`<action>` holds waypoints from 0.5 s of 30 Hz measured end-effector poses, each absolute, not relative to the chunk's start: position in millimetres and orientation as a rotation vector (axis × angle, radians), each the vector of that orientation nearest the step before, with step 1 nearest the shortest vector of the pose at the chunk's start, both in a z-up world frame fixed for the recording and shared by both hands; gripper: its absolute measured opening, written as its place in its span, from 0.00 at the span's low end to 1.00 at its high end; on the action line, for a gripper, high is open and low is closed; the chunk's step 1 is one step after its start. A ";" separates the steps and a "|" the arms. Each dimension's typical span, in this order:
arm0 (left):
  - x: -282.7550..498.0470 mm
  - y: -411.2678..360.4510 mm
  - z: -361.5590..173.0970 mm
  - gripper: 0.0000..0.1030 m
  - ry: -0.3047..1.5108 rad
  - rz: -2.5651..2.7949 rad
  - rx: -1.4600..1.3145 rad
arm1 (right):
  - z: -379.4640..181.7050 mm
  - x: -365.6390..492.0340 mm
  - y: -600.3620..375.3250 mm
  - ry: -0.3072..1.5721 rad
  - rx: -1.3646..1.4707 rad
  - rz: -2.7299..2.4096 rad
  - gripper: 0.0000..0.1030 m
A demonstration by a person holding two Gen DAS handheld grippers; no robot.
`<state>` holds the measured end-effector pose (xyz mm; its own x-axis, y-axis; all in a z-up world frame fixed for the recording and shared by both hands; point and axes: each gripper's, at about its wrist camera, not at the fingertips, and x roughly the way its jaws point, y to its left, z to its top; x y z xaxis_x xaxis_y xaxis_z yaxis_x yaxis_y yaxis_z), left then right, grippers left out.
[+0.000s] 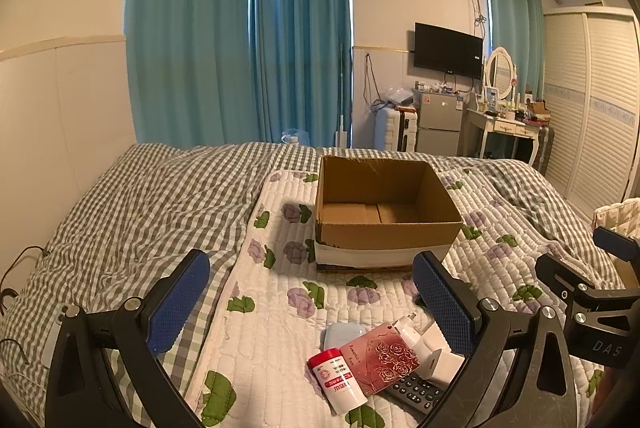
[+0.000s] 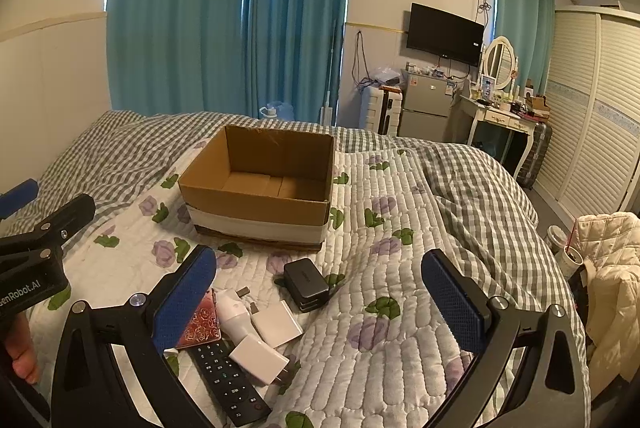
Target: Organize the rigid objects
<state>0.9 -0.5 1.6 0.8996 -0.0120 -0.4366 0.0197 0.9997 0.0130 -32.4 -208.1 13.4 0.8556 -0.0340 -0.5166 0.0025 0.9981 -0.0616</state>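
An open, empty cardboard box (image 1: 384, 212) (image 2: 260, 184) stands on the flowered quilt. In front of it lies a pile: a white bottle with a red cap (image 1: 338, 380), a red rose-patterned case (image 1: 380, 360) (image 2: 200, 324), a light blue case (image 1: 342, 334), white chargers (image 1: 434, 352) (image 2: 260, 352), a black remote (image 1: 416, 394) (image 2: 230, 382) and a black box (image 2: 306, 284). My left gripper (image 1: 312, 296) is open and empty above the pile. My right gripper (image 2: 320, 292) is open and empty, to the right of the pile.
The quilt (image 2: 380, 268) lies on a grey checked bed cover (image 1: 140, 212). A white padded jacket (image 2: 612, 268) lies at the bed's right edge. A phone on a cable (image 1: 56, 332) lies at the left. A fridge, dressing table and wardrobe stand beyond the bed.
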 end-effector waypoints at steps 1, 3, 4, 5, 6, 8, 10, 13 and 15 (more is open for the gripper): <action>0.9 -0.4 1.6 1.00 0.452 -0.016 0.017 | 13.4 -32.4 -208.1 0.544 -0.058 -0.020 1.00; 1.0 -0.5 1.3 1.00 0.454 -0.015 0.018 | 13.5 -32.4 -208.1 0.544 -0.060 -0.019 1.00; 1.1 -0.5 1.2 1.00 0.454 -0.015 0.018 | 13.5 -32.5 -208.1 0.544 -0.060 -0.020 1.00; 1.4 -0.6 1.1 1.00 0.456 -0.015 0.019 | 12.1 -32.4 -208.9 0.544 -0.060 -0.020 1.00; 1.4 -0.7 1.0 1.00 0.456 -0.015 0.020 | 11.3 -32.4 -209.0 0.545 -0.061 -0.020 1.00; 1.4 -0.9 0.9 1.00 0.457 -0.018 0.020 | 11.1 -32.3 -209.0 0.544 -0.060 -0.020 1.00; 0.8 -0.6 0.5 1.00 0.457 -0.019 0.021 | 10.3 -32.3 -208.9 0.546 -0.062 -0.021 1.00; 0.3 -0.6 0.2 1.00 0.457 -0.019 0.020 | 10.4 -32.6 -209.2 0.544 -0.062 -0.020 1.00; 0.1 -1.3 -0.1 1.00 0.458 -0.018 0.021 | 10.4 -32.5 -209.2 0.544 -0.060 -0.020 1.00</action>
